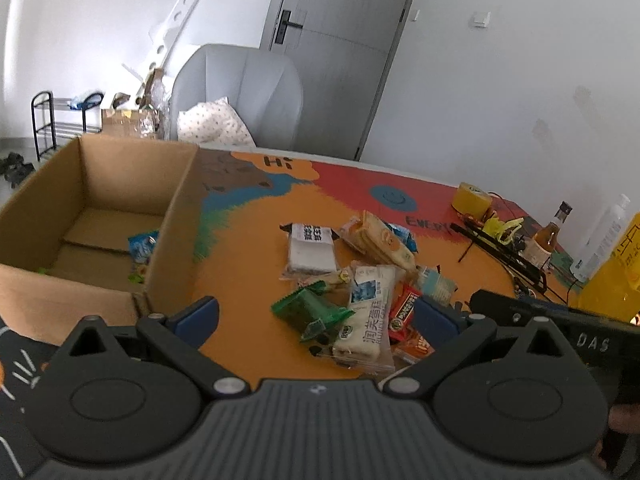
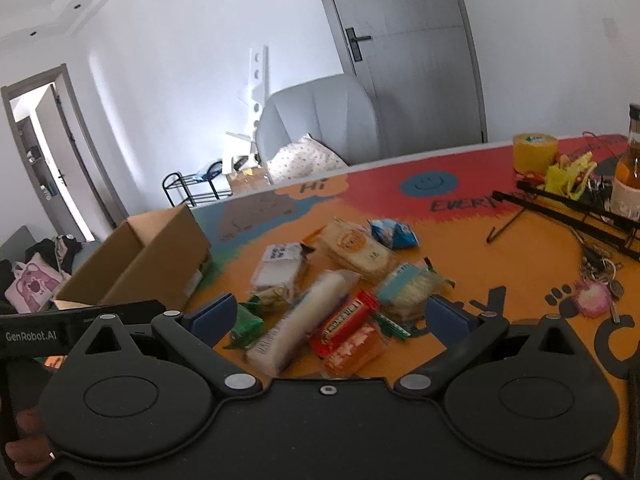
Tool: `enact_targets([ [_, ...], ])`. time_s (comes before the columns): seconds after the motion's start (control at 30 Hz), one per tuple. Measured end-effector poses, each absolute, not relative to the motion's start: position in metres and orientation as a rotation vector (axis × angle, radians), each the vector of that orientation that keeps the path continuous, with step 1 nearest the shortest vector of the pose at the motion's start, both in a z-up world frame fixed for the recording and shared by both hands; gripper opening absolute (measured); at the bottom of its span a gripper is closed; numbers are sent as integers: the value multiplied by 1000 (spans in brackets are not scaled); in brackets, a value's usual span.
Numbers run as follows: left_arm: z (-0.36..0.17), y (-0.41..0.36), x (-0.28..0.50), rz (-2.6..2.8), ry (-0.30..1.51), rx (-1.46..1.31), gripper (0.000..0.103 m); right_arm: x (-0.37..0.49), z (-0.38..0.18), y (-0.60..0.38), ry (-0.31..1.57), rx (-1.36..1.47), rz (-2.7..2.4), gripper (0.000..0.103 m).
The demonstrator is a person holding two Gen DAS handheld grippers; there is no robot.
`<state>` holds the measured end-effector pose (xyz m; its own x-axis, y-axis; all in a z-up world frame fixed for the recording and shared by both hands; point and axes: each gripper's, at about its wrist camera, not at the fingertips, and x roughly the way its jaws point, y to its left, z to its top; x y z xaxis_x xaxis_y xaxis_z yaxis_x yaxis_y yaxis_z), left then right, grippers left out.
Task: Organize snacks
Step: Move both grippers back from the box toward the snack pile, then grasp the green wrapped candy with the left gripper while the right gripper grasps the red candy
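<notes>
Both grippers, left gripper [image 1: 316, 312] and right gripper [image 2: 330, 314], hover with fingers apart and empty over the snack pile [image 2: 340, 280] mid-table; we should pick one packet cleanly, then carry it to the cardboard box [image 1: 80, 200] at the table's left edge.

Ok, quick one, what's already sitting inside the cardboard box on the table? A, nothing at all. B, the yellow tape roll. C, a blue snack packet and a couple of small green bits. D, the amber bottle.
C: the left wrist view looks into the cardboard box and shows a blue snack packet against its right wall, with small green bits on the floor nearby.
</notes>
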<state>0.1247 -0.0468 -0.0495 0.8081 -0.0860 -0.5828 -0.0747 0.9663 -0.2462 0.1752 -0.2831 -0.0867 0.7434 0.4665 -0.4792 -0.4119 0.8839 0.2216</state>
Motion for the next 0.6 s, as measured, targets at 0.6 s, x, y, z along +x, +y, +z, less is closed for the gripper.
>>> enact_targets([
  [0.6,-82,-54,166,15,691,-291,100,207,-135,-281,652,99,403,93],
])
